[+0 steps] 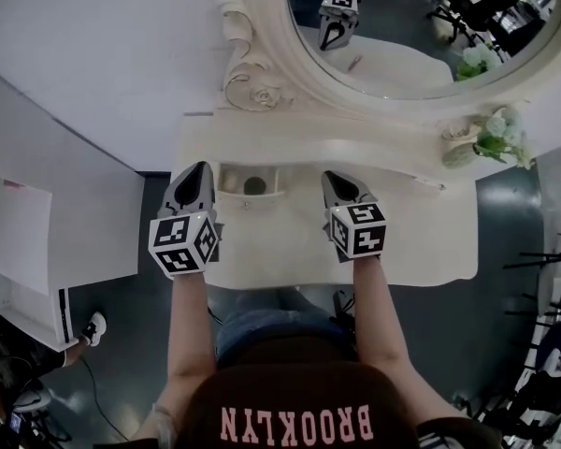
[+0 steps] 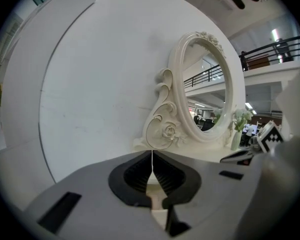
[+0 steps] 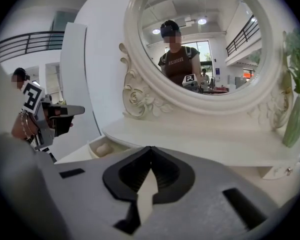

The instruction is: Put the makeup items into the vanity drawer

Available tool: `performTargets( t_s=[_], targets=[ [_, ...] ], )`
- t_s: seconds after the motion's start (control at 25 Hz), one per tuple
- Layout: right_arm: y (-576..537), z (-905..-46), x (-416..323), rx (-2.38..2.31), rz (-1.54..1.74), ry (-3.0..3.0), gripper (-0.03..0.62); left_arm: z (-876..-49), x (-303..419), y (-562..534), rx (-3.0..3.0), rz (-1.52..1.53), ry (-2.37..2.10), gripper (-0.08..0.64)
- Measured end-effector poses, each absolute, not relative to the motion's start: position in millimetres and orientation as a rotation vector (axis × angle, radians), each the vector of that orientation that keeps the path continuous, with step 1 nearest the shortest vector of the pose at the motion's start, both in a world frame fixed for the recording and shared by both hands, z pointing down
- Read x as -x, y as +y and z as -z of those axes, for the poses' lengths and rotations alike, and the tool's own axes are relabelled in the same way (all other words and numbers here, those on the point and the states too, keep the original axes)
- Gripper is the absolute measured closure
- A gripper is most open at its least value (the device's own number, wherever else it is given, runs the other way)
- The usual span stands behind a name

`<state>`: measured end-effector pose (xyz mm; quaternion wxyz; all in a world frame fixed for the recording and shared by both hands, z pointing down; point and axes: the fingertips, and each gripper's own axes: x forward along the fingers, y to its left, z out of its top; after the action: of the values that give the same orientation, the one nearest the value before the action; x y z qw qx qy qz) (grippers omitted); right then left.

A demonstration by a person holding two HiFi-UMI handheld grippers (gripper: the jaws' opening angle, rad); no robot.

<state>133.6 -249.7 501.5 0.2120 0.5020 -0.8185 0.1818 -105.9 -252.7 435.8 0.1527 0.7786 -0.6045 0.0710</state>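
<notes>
The white vanity's small drawer (image 1: 265,195) stands pulled out, between my two grippers. Inside lie a round cream item (image 1: 230,183) and a dark round item (image 1: 254,185). My left gripper (image 1: 202,167) hovers at the drawer's left end, jaws shut and empty. The right gripper (image 1: 329,176) hangs just right of the drawer, also shut with nothing in it. The right gripper view shows the drawer (image 3: 93,149) at lower left with the cream item (image 3: 104,148) in it. In the left gripper view the jaws (image 2: 151,155) meet in front of the mirror's carved base.
An oval mirror (image 1: 262,59) in a carved white frame rises at the back of the vanity top (image 1: 421,241). A vase of pale flowers (image 1: 491,137) stands at the back right. A thin stick-like item (image 1: 428,182) lies right of my right gripper. A white wall is on the left.
</notes>
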Motion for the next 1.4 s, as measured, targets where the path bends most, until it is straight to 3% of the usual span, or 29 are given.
performTargets(
  t_s=[0.56,1.12,1.16,1.24,1.4],
  targets=[
    [-221,-502,-242,-1.596,-0.54,-2.158,0.592,-442,11,-256,-2.337,-0.204,-1.59,0.554],
    [-182,-573,-268,-1.508,-0.732,-2.002,0.591,-488,-26,-240,-2.305,-0.298,-1.501,0.554],
    [-180,-579,-269,-1.496,-0.741,-1.992,0.585,-491,-27,-239,-2.303,-0.304,-1.498,0.554],
    [-176,-588,-270,-1.468,-0.756,-1.967,0.504,-495,-28,-237,-2.298,-0.314,-1.494,0.554],
    [-169,-604,-270,-1.422,-0.775,-1.929,0.479,-500,-29,-236,-2.29,-0.323,-1.491,0.554]
  ],
)
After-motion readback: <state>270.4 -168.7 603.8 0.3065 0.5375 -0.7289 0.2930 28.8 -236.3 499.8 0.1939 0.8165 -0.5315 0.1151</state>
